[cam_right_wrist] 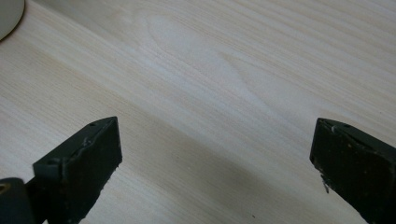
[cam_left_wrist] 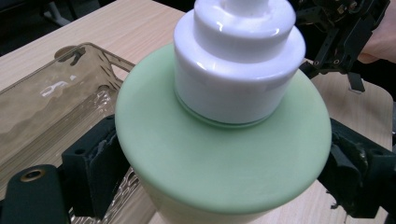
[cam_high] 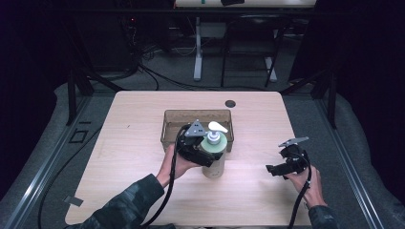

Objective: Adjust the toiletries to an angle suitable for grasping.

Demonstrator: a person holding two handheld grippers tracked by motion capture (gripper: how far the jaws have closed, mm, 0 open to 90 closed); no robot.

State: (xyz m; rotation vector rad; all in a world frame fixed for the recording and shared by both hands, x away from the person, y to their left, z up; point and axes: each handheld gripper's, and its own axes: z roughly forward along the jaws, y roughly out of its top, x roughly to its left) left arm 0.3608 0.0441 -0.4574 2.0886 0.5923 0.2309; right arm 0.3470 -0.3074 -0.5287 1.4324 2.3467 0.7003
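We are looking down on a pale wooden worktop point(cam_high: 143, 143) where a person, forearms coming in from the bottom edge, is holding a gripper in each hand. A pale green soap dispenser bottle with a white pump head point(cam_high: 214, 152) is standing upright near the middle of the worktop, just in front of a translucent brown rectangular plastic tray point(cam_high: 172, 119), which is lying toward the far side.

The left gripper point(cam_high: 203, 155) is reaching in from the left at the bottle's upper body. In the left gripper view, its two black fingers point(cam_left_wrist: 88, 163) are standing on either side of the bottle's wide green shoulder point(cam_left_wrist: 219, 154), right up against the rim on both sides. They are spread wide around it, and we cannot tell whether the pads are pressing on the bottle or merely sitting alongside it. The white pump collar point(cam_left_wrist: 238, 70) is rising straight out of the green shoulder, and the brown tray is showing behind it on the left.

The right gripper point(cam_high: 274, 169) is resting well apart from the bottle, near the worktop's right side. In the right gripper view, its fingers point(cam_right_wrist: 88, 158) are standing wide apart over bare wood, with nothing between them.
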